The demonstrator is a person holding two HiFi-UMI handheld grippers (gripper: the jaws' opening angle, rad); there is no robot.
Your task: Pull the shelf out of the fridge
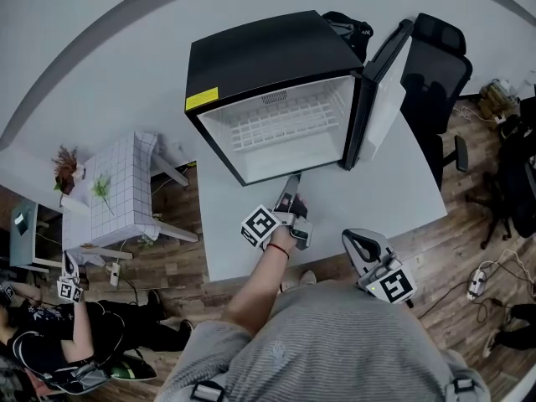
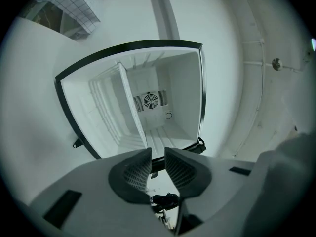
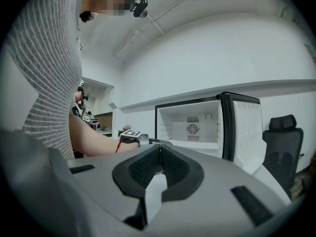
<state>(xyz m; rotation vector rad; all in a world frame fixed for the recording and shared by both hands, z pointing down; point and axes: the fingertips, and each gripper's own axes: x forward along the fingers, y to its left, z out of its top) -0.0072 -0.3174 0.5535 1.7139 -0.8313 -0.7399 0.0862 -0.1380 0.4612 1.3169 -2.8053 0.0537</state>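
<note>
The shelf sits inside the fridge, a bare white wire rack resting on the side ledges about halfway up the compartment. The door is swung wide at the fridge's right, so the opening is left unobstructed.

Several faults can be foreseen from here. In the left gripper view the shelf's front edge is seen lined up with one pad rather than with the gap, so the edge may be butted and the shelf pushed deeper instead of being caught. If it is pinched off-centre, or by one thin wire only, it may be skewed and jammed on its ledges. The fridge is braced by nothing (it simply stands on the table), so it could be dragged forward with the pull. Once clear of the ledges, the shelf's far end may drop.

The left claw is held just before the fridge's lower front lip, short of the opening. Its jaws are parted by a modest gap, and nothing is held or touched. The right claw is kept well back from the fridge, its jaws pressed together on nothing.
</note>
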